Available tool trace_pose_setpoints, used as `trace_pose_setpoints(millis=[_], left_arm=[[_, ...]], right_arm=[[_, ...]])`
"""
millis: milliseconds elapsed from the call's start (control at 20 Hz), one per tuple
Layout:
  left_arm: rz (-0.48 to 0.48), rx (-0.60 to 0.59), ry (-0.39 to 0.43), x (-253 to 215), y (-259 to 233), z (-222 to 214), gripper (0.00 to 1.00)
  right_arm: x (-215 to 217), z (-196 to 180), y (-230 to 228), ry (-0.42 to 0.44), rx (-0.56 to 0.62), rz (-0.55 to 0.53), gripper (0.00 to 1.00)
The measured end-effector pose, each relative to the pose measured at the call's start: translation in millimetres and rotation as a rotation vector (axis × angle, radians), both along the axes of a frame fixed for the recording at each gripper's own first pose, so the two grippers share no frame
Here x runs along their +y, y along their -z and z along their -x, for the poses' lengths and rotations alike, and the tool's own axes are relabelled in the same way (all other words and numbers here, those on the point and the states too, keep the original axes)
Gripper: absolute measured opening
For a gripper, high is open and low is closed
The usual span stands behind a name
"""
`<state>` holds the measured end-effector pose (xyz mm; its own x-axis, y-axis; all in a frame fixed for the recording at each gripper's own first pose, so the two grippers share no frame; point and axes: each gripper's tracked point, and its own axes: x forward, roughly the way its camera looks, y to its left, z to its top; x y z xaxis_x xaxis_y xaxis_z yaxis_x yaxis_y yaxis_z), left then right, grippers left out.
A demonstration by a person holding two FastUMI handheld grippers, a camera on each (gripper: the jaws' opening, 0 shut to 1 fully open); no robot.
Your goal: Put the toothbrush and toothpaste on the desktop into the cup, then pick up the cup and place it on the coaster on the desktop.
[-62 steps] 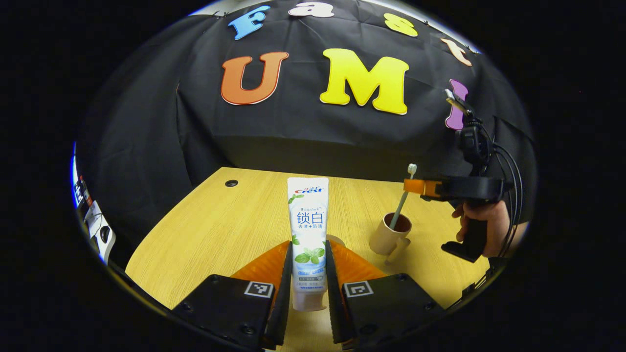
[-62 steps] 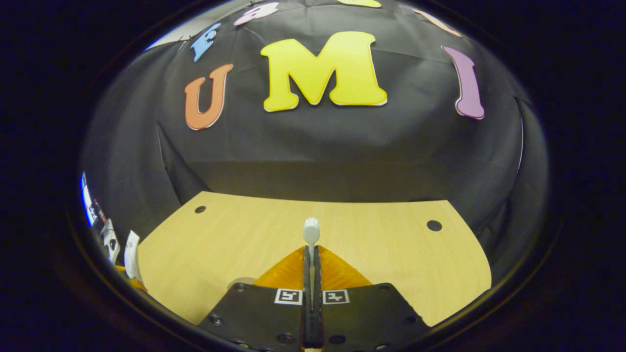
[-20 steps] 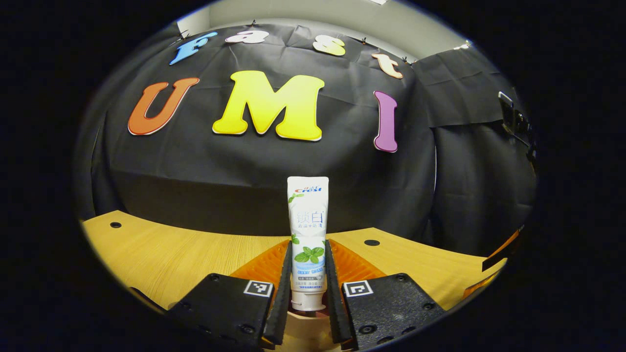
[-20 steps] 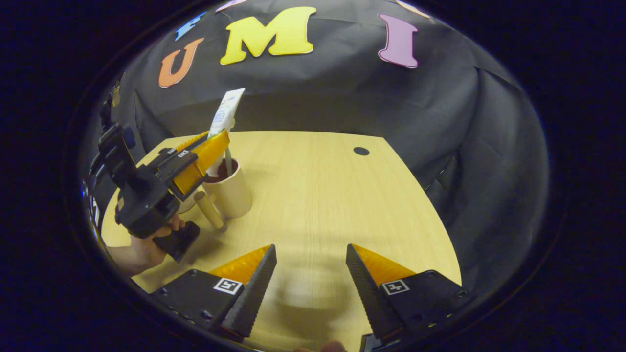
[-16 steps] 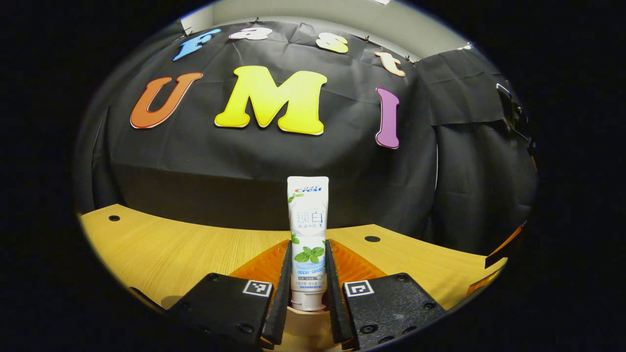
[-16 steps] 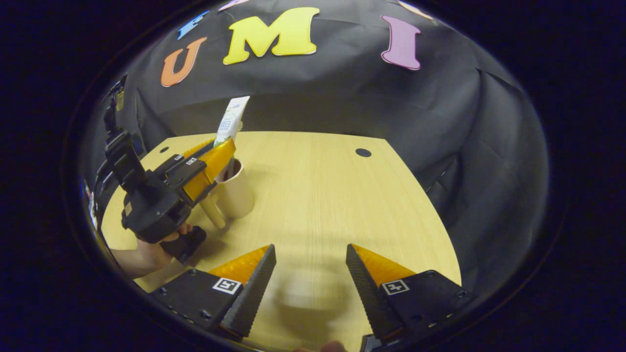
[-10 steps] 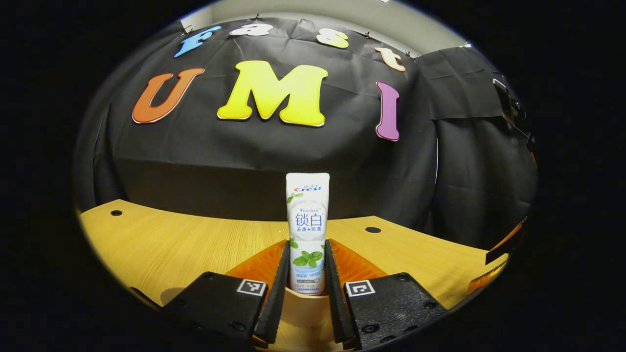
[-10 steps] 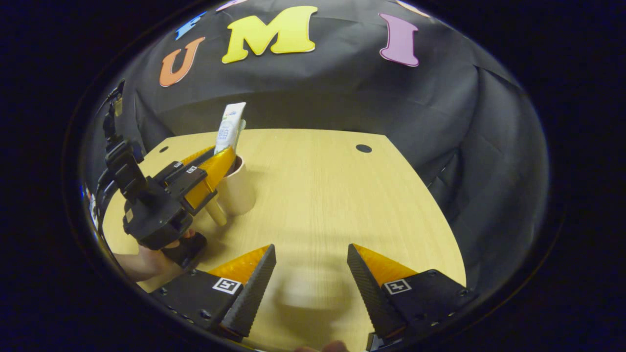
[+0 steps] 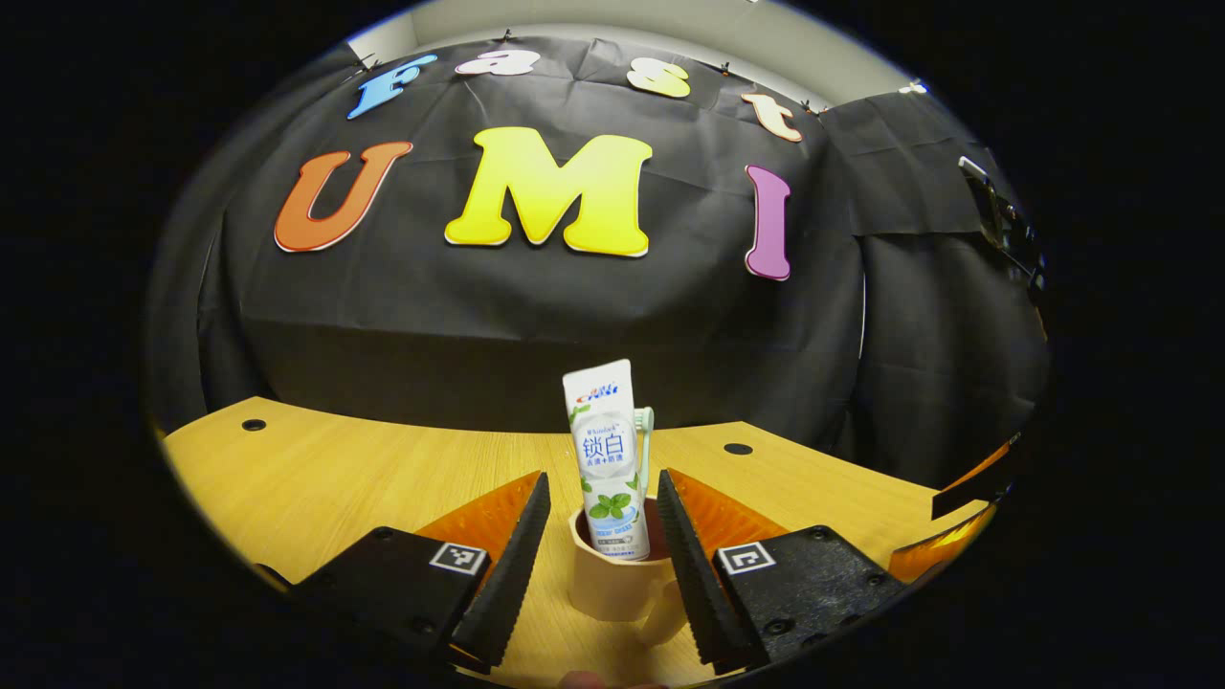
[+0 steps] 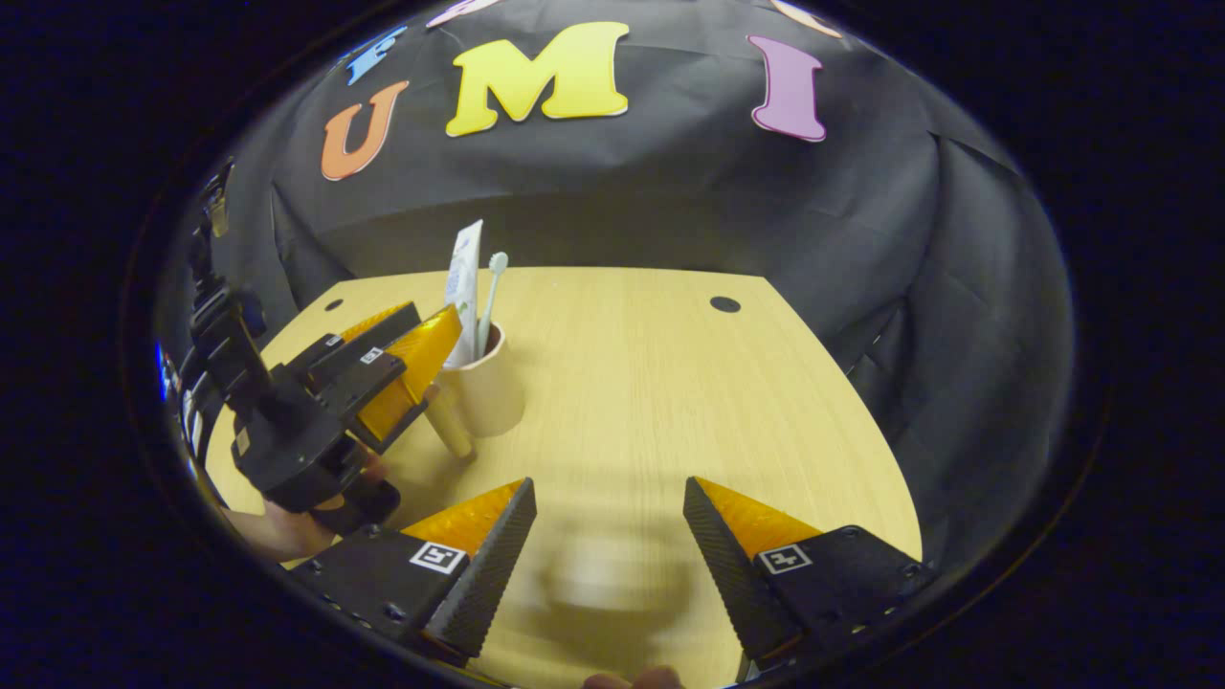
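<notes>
A beige cup (image 9: 612,586) with a handle stands on the wooden table, and the white toothpaste tube (image 9: 608,459) leans upright inside it. The toothbrush (image 9: 645,426) pokes up just behind the tube. My left gripper (image 9: 602,476) is open, its fingers apart on either side of the cup and touching nothing. In the right gripper view the cup (image 10: 491,388) holds the toothpaste (image 10: 464,287) and the toothbrush (image 10: 493,287), with the left gripper (image 10: 421,349) beside it at the left. My right gripper (image 10: 610,483) is open above bare table, nearer than the cup.
The wooden table (image 10: 670,383) has small dark holes (image 10: 724,304) near its far edge. A hand (image 10: 287,526) holds the left gripper's grip at the lower left. The black cloth wall rises right behind the table.
My left gripper has opened and let go of the toothpaste, which now stands lower in the cup beside the toothbrush. The right gripper stays open and has barely moved.
</notes>
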<state>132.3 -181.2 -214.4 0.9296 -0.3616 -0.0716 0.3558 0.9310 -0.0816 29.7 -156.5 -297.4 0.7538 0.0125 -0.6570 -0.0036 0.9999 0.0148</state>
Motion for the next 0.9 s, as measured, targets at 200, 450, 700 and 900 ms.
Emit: trace_pose_setpoints(millis=[200,450,700,900], left_arm=[[-0.021,0.034,-0.060,33,-31,22,0.94],[-0.045,0.079,-0.166,90,-71,58,0.96],[-0.046,0.120,-0.265,138,-99,78,0.96],[-0.048,0.110,-0.314,170,-121,84,0.96]], right_arm=[[19,-12,-25,0.002,-0.014,-0.026,0.95],[71,-31,-46,-0.088,0.033,-0.044,0.94],[111,-53,-39,-0.136,0.170,-0.017,0.94],[127,-73,-14,-0.090,0.322,-0.035,0.94]])
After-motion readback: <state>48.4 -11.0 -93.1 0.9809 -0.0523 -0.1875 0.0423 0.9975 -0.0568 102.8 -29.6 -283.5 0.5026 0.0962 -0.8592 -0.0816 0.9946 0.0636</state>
